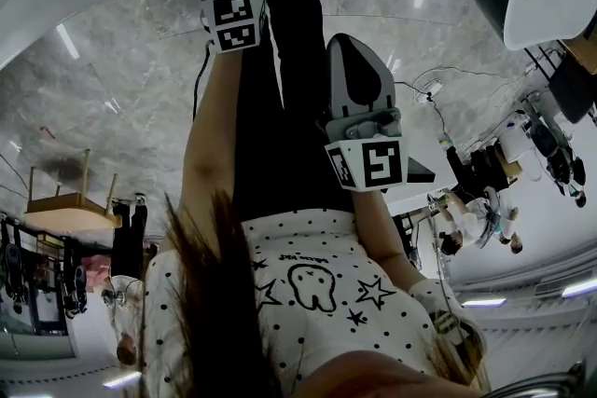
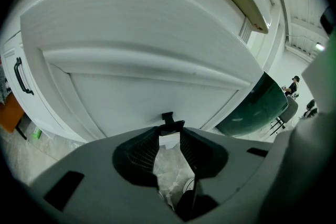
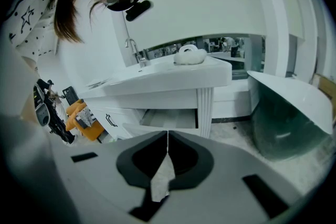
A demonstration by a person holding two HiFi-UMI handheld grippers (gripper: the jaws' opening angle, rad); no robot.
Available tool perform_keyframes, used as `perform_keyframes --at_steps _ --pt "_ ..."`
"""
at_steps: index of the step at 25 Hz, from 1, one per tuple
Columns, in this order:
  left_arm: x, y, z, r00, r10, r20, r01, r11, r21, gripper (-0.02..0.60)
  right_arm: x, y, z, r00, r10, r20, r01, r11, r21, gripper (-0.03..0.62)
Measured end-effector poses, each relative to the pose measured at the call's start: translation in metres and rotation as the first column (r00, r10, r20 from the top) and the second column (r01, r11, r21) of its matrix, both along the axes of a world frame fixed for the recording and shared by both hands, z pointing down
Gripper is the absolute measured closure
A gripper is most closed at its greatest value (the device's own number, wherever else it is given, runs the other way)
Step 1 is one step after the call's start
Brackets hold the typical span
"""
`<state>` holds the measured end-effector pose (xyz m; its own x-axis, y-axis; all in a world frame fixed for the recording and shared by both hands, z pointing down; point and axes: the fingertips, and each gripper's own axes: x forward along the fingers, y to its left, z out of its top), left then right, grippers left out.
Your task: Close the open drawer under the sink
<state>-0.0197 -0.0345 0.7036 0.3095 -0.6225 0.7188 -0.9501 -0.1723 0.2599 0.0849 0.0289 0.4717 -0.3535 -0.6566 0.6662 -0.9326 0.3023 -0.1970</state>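
The left claw [image 2: 169,131] has its jaws drawn in on a small black handle [image 2: 168,117] of the white drawer front [image 2: 157,81], which fills that claw's view. One more black handle [image 2: 20,76] sits on the cabinet beside it. The right claw [image 3: 167,140] is pressed together on nothing. Beyond it the drawer [image 3: 170,118] stands open under the sink surface [image 3: 173,75]. Only pale inner walls show, and the claw's body hides the drawer's front. One faucet [image 3: 134,51] rises from the surface. In the head view two marker cubes [image 1: 231,19] [image 1: 366,163] show, but the jaws are hidden.
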Motion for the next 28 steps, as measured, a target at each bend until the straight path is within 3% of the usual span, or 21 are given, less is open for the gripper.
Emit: perform_keyframes --at_steps 28 --pt "-0.002 -0.011 -0.002 1.000 -0.023 0.018 0.022 1.000 0.007 0.459 0.012 -0.001 0.000 1.000 0.010 -0.001 -0.010 1.000 0.000 0.579"
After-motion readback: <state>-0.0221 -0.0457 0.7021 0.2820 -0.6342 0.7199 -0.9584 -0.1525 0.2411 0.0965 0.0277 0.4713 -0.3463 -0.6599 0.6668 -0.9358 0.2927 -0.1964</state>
